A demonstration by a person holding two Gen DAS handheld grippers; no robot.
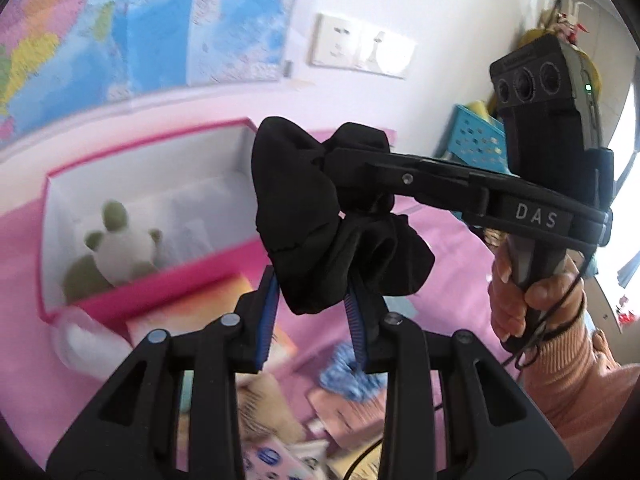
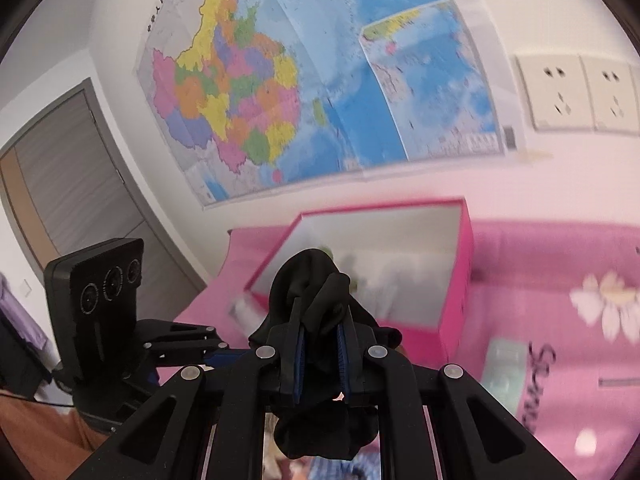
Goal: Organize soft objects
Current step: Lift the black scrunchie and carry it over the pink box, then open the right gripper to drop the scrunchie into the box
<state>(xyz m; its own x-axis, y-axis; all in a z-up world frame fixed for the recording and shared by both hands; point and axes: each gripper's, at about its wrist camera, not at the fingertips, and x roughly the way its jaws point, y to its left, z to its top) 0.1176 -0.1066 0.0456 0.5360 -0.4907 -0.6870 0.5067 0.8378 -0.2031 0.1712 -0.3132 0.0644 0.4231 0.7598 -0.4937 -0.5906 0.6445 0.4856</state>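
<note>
Both tongs, left [image 1: 312,300] and right [image 2: 321,354], are clenched on one black cloth bundle [image 1: 320,208], held above the bed, with the pink box [image 1: 160,280] lying beyond, nearer the left.

Wall map [image 2: 320,92] at 12 o'clock in the right view, at 11 in the left; white wall sockets [image 2: 580,92] at 2 o'clock just beside the map edge. Grey door [image 2: 68,184] at 9 o'clock. Pink floral bedsheet [image 2: 560,300] at 4 o'clock. Blue perforated basket [image 1: 476,140] at 2 o'clock in the left view. Books and printed cards [image 1: 272,432] scattered at 6 o'clock, blurred, titles unreadable
</note>
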